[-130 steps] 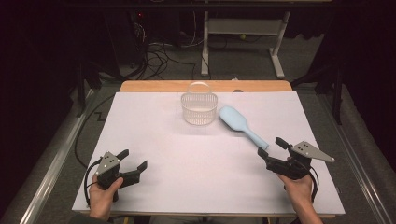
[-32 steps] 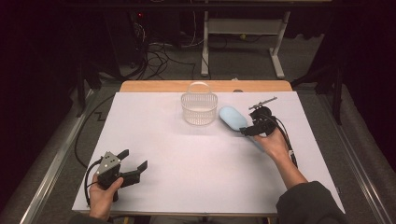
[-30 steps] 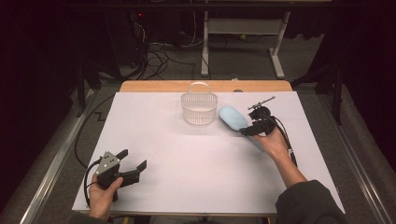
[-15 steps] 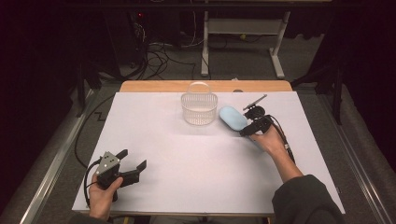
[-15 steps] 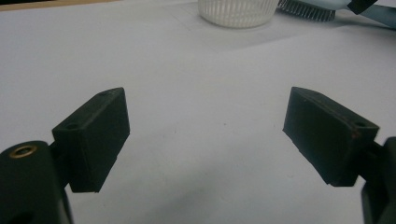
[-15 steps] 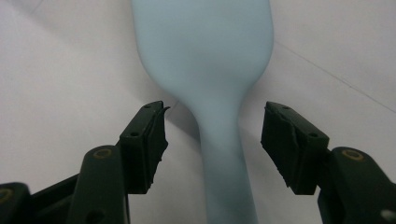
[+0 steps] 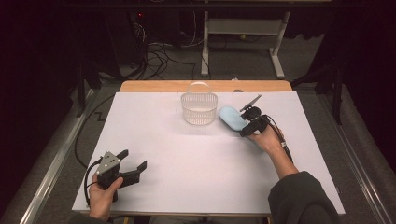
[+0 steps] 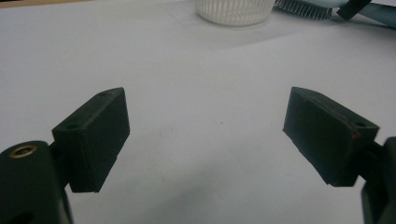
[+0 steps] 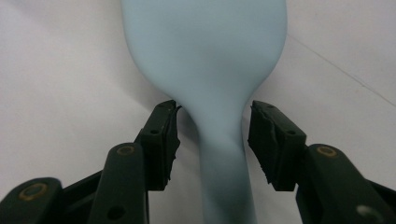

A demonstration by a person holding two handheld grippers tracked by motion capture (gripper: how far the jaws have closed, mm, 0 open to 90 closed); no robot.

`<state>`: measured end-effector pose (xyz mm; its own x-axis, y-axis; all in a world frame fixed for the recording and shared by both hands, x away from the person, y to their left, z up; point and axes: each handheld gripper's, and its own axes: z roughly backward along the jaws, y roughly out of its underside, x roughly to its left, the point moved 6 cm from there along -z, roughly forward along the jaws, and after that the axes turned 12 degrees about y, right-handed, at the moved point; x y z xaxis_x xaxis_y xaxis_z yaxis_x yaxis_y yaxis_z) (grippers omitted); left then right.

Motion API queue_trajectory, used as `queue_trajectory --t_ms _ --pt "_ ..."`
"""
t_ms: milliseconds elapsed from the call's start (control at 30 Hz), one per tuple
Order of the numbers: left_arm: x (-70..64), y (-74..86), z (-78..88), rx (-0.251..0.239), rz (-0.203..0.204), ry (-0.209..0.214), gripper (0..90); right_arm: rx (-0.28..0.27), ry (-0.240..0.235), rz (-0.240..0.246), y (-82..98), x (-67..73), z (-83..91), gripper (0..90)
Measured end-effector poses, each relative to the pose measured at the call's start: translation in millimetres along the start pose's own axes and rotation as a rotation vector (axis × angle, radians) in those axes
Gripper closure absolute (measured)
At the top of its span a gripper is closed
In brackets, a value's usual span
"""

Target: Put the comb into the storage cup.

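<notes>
Resting near the front left corner of the white table (image 7: 187, 154), our left gripper (image 7: 133, 169) sits idle, its jaws spread wide with nothing between them. Toward the back edge, about midway across, stands the white mesh basket (image 7: 199, 108), upright and empty as far as we can tell. Just beside it to the right lies the pale blue brush (image 7: 231, 117), its head flat on the table and close to the basket's wall without clearly touching it. Farther right, our right gripper (image 9: 212, 135) straddles the brush where the head narrows into the handle; the jaws are partly open, one on each side of the neck, with a sliver of gap on both sides, so we have no hold yet. We judge the step in hand to be the grasp of the brush, with the basket its likely goal. Our next move calls for closing the jaws squarely on the neck, then lifting clear of the table before swinging left over the basket's rim.
</notes>
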<state>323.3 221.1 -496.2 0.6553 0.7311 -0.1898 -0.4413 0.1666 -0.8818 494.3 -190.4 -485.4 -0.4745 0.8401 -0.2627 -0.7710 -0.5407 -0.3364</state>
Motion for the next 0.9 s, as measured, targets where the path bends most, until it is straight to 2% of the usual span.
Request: queue_trajectory --t_ms 300,467,567,900 --pt "-0.2 0.3 -0.4 0.004 0.000 0.004 15.5 0.026 0.010 0.023 -0.5 -0.2 -4.6 64.9" --pt "-1.1 0.5 -0.9 0.009 -0.005 0.008 15.5 0.034 0.002 0.019 0.3 1.2 -4.2 67.5" --pt "-1.1 0.6 -0.9 0.009 -0.004 0.010 15.5 0.029 0.001 0.036 0.5 1.7 -4.1 69.2" --pt "-1.4 0.8 -1.1 0.013 -0.004 0.014 15.4 0.029 0.006 0.045 0.6 2.6 -3.3 70.5"
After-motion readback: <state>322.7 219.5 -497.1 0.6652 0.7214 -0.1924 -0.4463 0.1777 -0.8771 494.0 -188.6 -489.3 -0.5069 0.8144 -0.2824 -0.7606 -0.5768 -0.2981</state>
